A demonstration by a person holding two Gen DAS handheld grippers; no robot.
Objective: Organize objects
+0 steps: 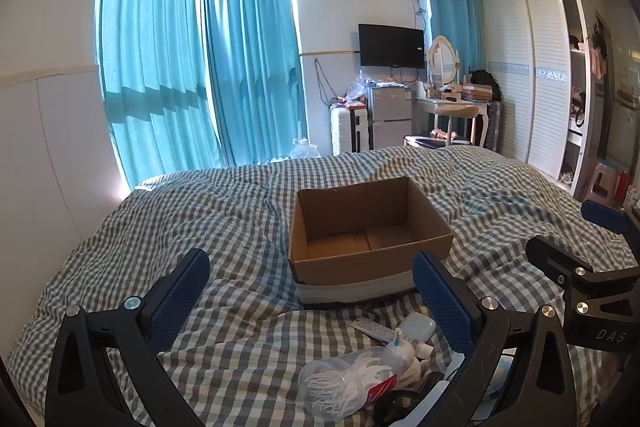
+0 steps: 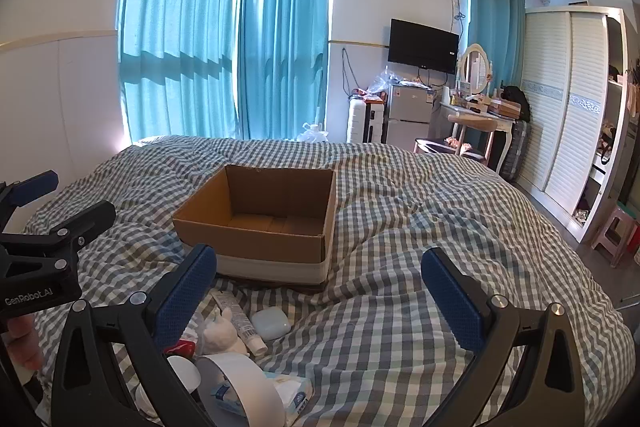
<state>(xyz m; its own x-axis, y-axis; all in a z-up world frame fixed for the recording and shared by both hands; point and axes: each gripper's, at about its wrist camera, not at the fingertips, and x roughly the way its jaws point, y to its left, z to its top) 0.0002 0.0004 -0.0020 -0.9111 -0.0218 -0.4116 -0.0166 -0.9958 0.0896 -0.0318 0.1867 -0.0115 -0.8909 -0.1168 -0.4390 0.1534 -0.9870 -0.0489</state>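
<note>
An empty open cardboard box (image 1: 360, 227) (image 2: 264, 215) sits on the checked bed cover. In front of it lies a pile of small items: a clear plastic bottle of white picks (image 1: 344, 383), a tube (image 1: 380, 331) (image 2: 238, 319), a pale blue case (image 1: 416, 325) (image 2: 270, 323), a small white plush toy (image 2: 220, 335), a white tape roll (image 2: 240, 379) and a tissue pack (image 2: 294, 393). My left gripper (image 1: 312, 291) is open and empty above the pile. My right gripper (image 2: 320, 287) is open and empty, just right of the pile.
The bed cover (image 2: 400, 211) spreads wide around the box. A wardrobe (image 2: 572, 115), a dressing table (image 2: 476, 115), a small fridge (image 2: 408, 111) and a suitcase stand beyond the bed. Blue curtains (image 1: 180, 67) hang at the back left.
</note>
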